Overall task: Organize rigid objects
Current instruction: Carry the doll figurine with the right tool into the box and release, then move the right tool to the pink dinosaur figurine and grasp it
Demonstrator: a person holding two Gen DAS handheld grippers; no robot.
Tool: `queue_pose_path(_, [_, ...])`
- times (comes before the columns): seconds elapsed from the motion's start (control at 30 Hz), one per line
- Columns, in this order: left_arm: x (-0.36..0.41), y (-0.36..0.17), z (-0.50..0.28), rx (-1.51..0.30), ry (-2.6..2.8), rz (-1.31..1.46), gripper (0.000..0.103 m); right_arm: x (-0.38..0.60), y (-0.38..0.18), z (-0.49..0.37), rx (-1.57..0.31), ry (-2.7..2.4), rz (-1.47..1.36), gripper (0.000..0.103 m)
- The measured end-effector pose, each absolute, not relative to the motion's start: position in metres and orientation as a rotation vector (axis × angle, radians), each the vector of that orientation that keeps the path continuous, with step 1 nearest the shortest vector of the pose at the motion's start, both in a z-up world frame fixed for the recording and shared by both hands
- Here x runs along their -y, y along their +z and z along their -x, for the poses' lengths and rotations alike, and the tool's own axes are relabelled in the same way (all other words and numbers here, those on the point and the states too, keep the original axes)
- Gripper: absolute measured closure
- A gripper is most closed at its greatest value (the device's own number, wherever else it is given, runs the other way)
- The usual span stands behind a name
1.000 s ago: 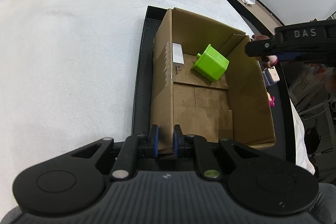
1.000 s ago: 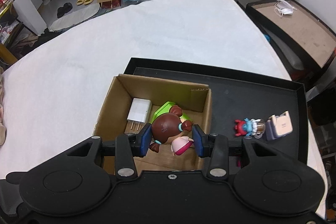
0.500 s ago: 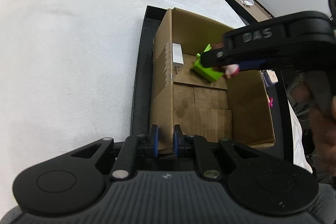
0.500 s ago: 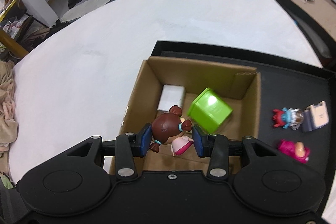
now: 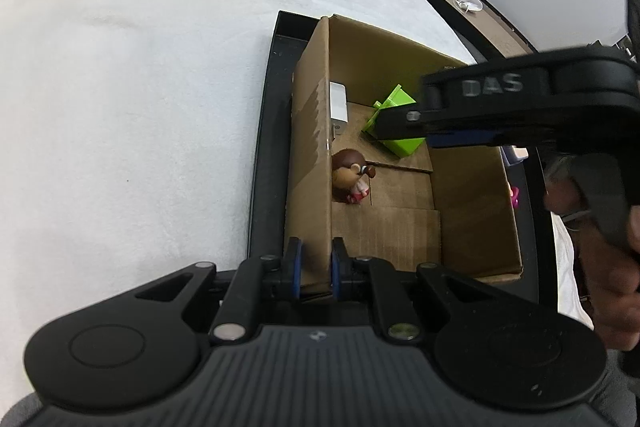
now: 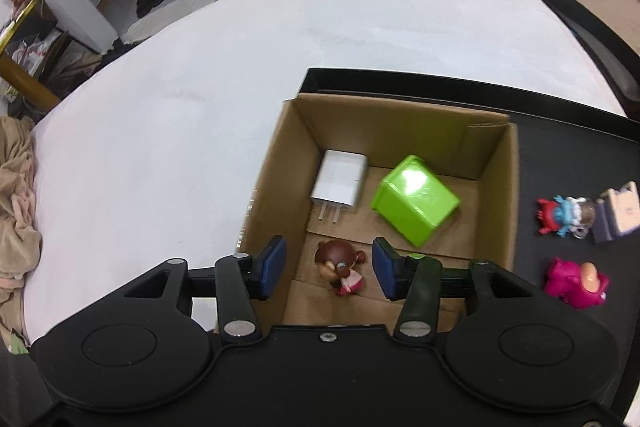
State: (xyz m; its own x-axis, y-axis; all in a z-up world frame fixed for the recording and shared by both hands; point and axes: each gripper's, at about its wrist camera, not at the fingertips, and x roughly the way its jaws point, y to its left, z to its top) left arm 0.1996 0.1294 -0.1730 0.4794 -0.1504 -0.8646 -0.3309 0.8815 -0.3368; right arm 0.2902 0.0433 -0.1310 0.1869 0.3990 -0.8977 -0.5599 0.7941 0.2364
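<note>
Right wrist view shows the right gripper (image 6: 329, 269) with its two blue pads spread wide and nothing between them. It hangs over the box (image 6: 496, 195). A little doll (image 6: 339, 267) with brown hair lies on the box floor under the pads, close to the left wall. A white plug (image 6: 340, 181) and a green block (image 6: 416, 199) lie in the box too, nearer the far wall.

The left gripper (image 5: 313, 267) is pinched tight on the near left wall of the box and holds it in place. The box sits on a black tray (image 6: 568, 123).

Three toys are not put away yet. A red and blue toy (image 6: 560, 215), a small card box (image 6: 618, 213) and a pink toy (image 6: 574, 283) sit on the tray, to the right of the box.

The doll looks done, so I think this step is the drop. Next, the right gripper should lift up, go right, and close on one of the toys on the tray. The pink one is nearest. The left one should keep its hold on the wall.
</note>
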Motion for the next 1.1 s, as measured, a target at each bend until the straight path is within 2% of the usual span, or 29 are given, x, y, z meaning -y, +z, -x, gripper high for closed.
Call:
queue_pose_path(0.2, [-0.128,-0.172,-0.200,-1.079,0.120,0.496,0.090,-0.019,-0.120,-0.292,-1.166,0.641,0.134,0.049])
queue_pose_path(0.53, [-0.124,-0.171,-0.201,-1.086,0.132,0.478,0.090,0.031,-0.110,-0.302,-1.132,0.578,0.082,0.048])
queue_pose_path(0.7, [-0.122,-0.170,-0.202,-1.089,0.141,0.468,0.090,0.055,-0.108,-0.306,-1.117,0.557,0.064,0.040])
queue_pose_path(1.1, [-0.115,-0.169,-0.205,-1.100,0.170,0.448,0.091,0.111,-0.124,-0.315,-1.131,0.507,-0.001,0.036])
